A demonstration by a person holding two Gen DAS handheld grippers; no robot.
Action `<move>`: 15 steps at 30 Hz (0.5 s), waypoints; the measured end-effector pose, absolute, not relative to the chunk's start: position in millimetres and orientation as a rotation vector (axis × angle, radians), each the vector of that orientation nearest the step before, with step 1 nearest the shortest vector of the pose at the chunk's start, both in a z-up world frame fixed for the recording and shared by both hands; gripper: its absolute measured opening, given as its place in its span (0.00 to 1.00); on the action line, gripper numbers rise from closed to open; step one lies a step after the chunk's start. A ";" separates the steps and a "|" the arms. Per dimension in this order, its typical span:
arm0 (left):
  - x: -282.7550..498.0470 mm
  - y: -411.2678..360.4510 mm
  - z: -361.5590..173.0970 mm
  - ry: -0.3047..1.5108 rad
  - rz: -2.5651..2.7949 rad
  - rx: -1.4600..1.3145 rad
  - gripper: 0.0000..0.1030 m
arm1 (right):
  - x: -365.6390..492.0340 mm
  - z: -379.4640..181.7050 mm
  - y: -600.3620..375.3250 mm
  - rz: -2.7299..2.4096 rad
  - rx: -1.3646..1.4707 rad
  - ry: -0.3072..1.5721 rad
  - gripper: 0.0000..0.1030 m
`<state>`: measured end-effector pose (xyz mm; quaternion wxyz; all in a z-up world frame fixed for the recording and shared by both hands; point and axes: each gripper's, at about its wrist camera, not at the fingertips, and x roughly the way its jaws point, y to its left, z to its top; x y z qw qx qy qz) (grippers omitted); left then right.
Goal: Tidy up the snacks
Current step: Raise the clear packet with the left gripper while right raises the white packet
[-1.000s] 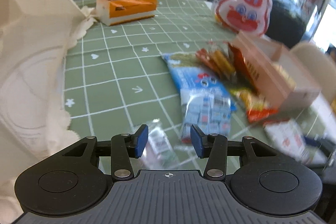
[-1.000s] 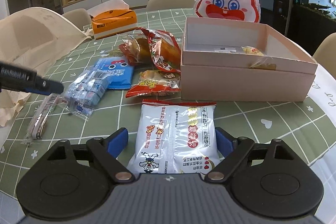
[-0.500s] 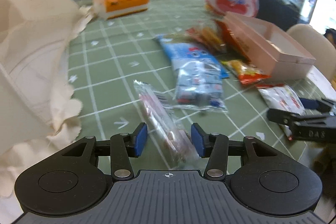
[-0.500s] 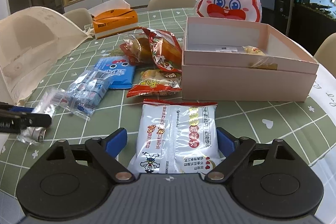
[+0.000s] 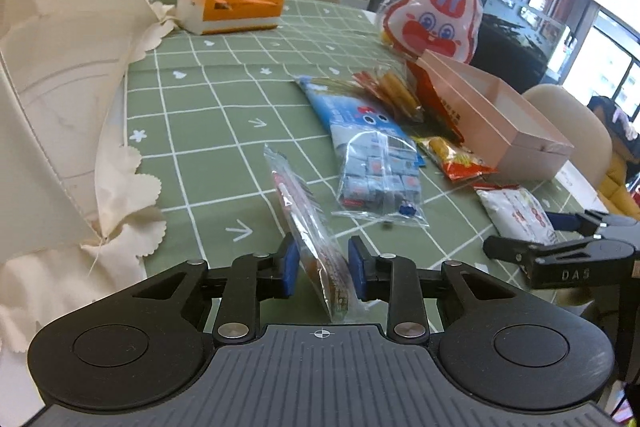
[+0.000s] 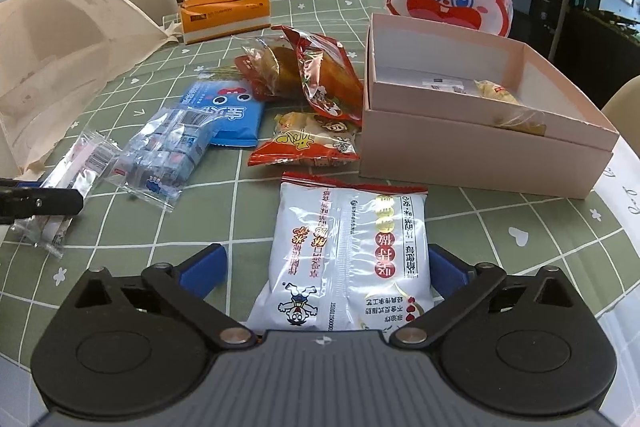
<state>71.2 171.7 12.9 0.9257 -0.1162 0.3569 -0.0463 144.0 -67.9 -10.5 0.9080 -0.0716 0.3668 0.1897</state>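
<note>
Here, snacks are being sorted on a green checked tablecloth [image 5: 208, 115].

The jaws of the left gripper [image 5: 323, 269] are being closed around a long clear snack packet [image 5: 308, 227], whose near end is lying between the blue pads, though a firm press cannot be told. The jaws of the right gripper [image 6: 324, 267] are being opened wide, with a white snack bag [image 6: 348, 251] lying between them, untouched. A pink box [image 6: 480, 147] is being kept just beyond it.
</note>
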 end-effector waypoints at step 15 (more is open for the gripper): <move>57.3 166.0 9.8 0.709 -0.147 -0.209 0.31 | 129.3 -8.4 -54.7 0.454 -0.153 0.750 1.00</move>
